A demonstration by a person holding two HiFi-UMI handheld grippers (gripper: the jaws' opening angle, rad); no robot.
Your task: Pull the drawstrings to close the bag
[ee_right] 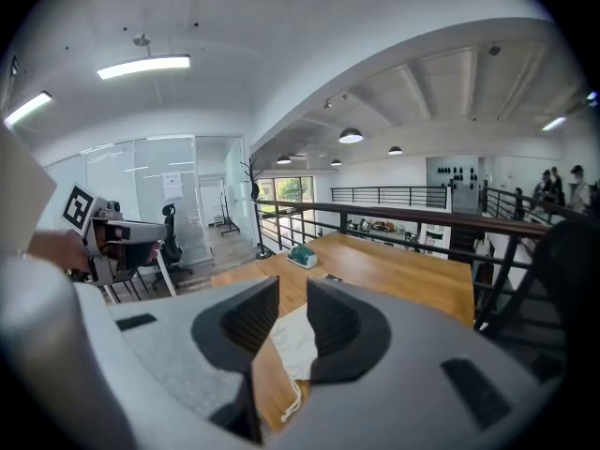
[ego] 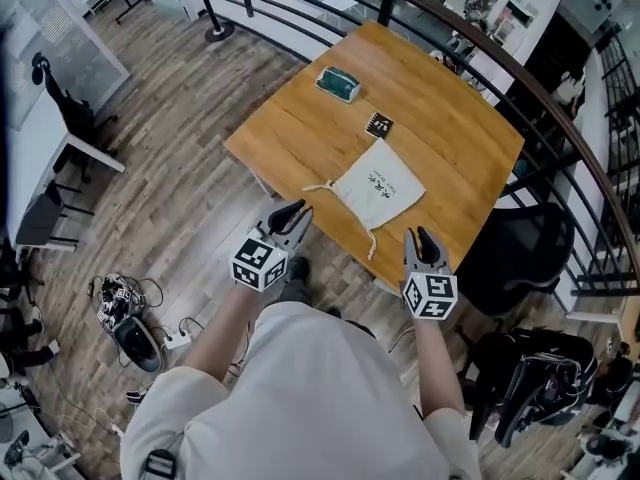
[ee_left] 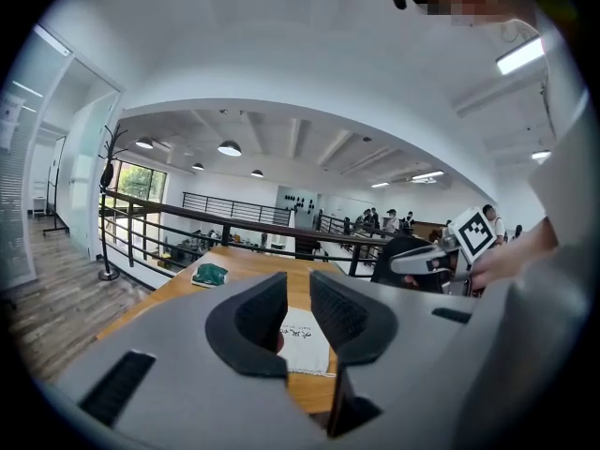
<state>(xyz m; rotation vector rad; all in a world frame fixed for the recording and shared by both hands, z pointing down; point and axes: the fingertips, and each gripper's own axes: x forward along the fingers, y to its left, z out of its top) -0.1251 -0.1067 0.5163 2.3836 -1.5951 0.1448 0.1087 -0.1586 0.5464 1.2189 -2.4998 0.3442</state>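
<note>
Head view alone lays out the scene from above: the plank floor (ego: 170,178), the curved black railing (ego: 500,63) behind the square wooden surface (ego: 430,108), a black office chair (ego: 515,248) at its right edge and a tangle of cables (ego: 130,313) on the floor at far left. Both gripper views add what it lacks: the white ceiling with round lamps (ee_left: 229,148), glass partitions (ee_right: 183,190) and people standing far off beyond the railing.

On the surface, the pale drawstring bag (ego: 378,185) lies flat near the edge closest to us, its mouth toward that edge. Farther back sit a green packet (ego: 338,84) and, between it and the bag, a small black card (ego: 378,124). The left gripper view shows the packet but not the card. One drawstring (ego: 320,187) trails left from the bag's mouth. Another cord (ego: 372,242) runs toward the surface's edge, and only the right gripper view shows its end plainly.

We hold the left gripper (ego: 293,209) and the right gripper (ego: 421,234) near that closest edge, on either side of the bag's mouth, touching nothing. Each gripper's own view shows its jaws a narrow gap apart with nothing between them, the bag visible beyond.
</note>
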